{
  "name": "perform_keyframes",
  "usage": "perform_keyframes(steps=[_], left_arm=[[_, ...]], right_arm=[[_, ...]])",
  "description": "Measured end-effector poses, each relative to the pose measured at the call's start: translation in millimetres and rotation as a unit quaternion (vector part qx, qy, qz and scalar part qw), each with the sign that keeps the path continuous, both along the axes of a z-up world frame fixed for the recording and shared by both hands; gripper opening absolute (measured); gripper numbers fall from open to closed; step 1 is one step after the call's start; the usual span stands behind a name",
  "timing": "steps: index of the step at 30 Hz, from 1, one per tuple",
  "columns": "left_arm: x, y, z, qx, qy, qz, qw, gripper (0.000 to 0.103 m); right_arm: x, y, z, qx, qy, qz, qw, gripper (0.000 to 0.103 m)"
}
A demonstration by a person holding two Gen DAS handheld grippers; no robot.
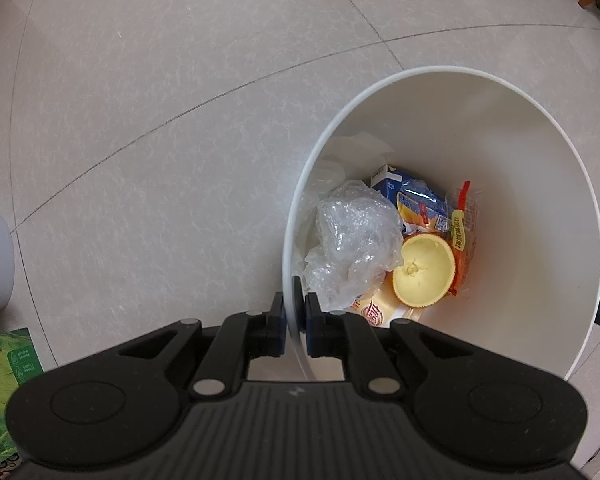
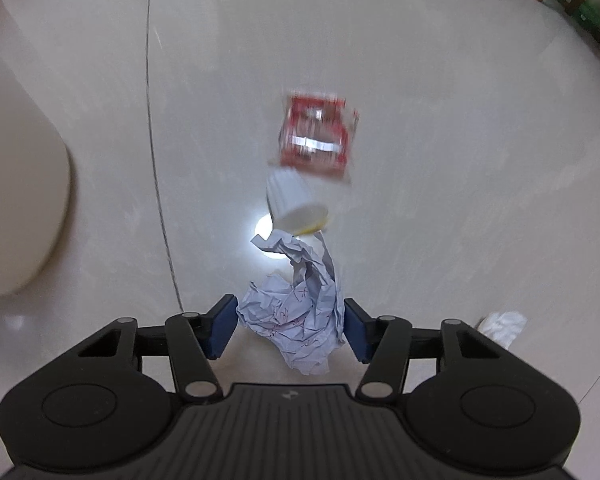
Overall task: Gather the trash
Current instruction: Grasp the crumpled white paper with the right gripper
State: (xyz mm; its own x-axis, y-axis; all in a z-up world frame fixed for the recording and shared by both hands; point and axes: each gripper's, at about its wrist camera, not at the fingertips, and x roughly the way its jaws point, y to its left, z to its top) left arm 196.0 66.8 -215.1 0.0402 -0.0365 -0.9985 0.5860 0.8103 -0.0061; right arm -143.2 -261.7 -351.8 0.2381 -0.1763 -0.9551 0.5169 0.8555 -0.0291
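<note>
Left wrist view. The left hand-held gripper (image 1: 293,312) points straight down at a pale tiled floor (image 1: 160,100); its jaws are clamped on the near rim of a white trash bin (image 1: 540,184), one finger outside the wall and one inside. At the bottom of the bin lie a crumpled clear plastic bag (image 1: 354,236), a blue-and-orange drink carton (image 1: 416,204), a hollowed orange half (image 1: 424,270) with its pale inside facing up, a red-and-yellow snack wrapper (image 1: 462,236) and a cream printed wrapper (image 1: 374,312), partly hidden behind the gripper. A green printed box (image 1: 4,368) stands on the floor at the lower left edge.

Right wrist view. The right hand-held gripper (image 2: 290,326) is closed at middle width on a crumpled sheet of bluish-white paper (image 2: 296,312) with red marks; both blue pads (image 2: 224,326) press its sides, and a twisted strip of the paper rises forward beyond the fingertips. On the floor beyond it, blurred, lie a white ribbed paper cup (image 2: 294,200) on its side and, just past it, a red snack packet (image 2: 318,136). A small white crumpled scrap (image 2: 502,326) lies on the floor at the right. The wall of the white bin fills the left edge.
</note>
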Motion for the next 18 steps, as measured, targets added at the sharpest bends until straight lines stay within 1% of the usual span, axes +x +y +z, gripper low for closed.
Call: perform_keyframes(steps=[3, 7, 12, 15, 18], left_arm=[[-0.2, -0.8, -0.1, 0.001, 0.001, -0.006, 1.0000, 0.007], [0.8, -1.3, 0.1, 0.000, 0.007, -0.002, 1.0000, 0.007], [-0.5, -3.6, 1.9, 0.005, 0.004, -0.003, 1.0000, 0.007], [0.0, -4.1, 0.4, 0.005, 0.006, -0.002, 1.0000, 0.007], [0.2, -3.8, 0.1, 0.006, 0.006, 0.000, 1.0000, 0.007]], right_arm=[[-1.1, -3.6, 15.1, -0.002, -0.012, -0.004, 1.000, 0.062], [-2.3, -5.0, 28.1, -0.003, -0.022, -0.007, 1.000, 0.062], [-1.0, 2.4, 46.7, -0.004, -0.021, 0.004, 1.000, 0.062], [2.9, 10.1, 69.0, -0.008, -0.023, 0.026, 0.999, 0.062], [9.5, 19.7, 101.3, -0.005, -0.037, 0.051, 0.998, 0.062]])
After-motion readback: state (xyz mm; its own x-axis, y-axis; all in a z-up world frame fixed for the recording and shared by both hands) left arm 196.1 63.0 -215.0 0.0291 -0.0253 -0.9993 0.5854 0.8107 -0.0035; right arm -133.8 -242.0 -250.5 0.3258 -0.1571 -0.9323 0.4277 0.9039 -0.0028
